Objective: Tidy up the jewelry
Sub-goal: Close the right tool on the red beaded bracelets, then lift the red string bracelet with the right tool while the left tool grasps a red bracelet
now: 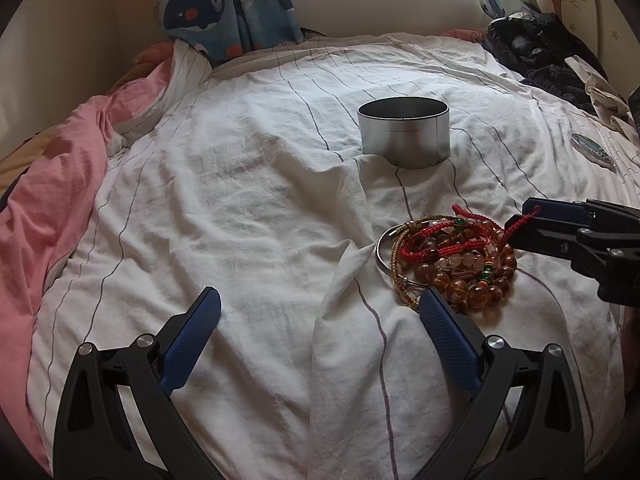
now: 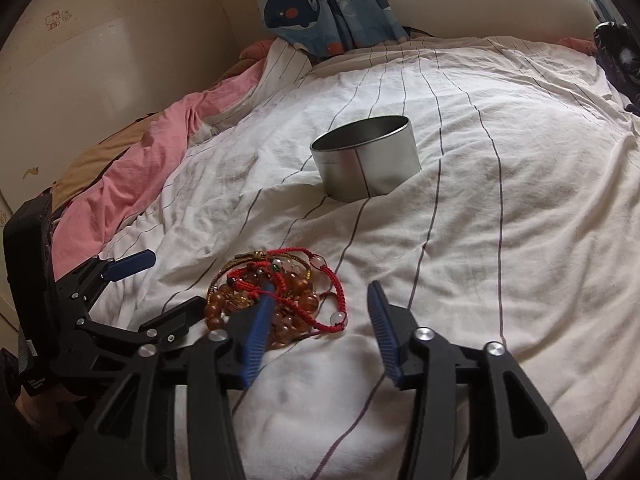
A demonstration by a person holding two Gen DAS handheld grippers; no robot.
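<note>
The jewelry pile was found on the striped bedsheet, lower right of the left view, with the open tin beyond it toward the upper centre. The right gripper was seen wide open, empty, one finger overlapping the pile. The left gripper was likewise spread, holding nothing, the pile beside its right finger. The right gripper was judged nearer.

Bed sheet: white with thin dark stripes. Quilt: pink. Tin: plain silver. Jewelry pile: amber beads, red cord, silver bangle. Curtain: blue whale print. Fingers: blue pads, black frames.
</note>
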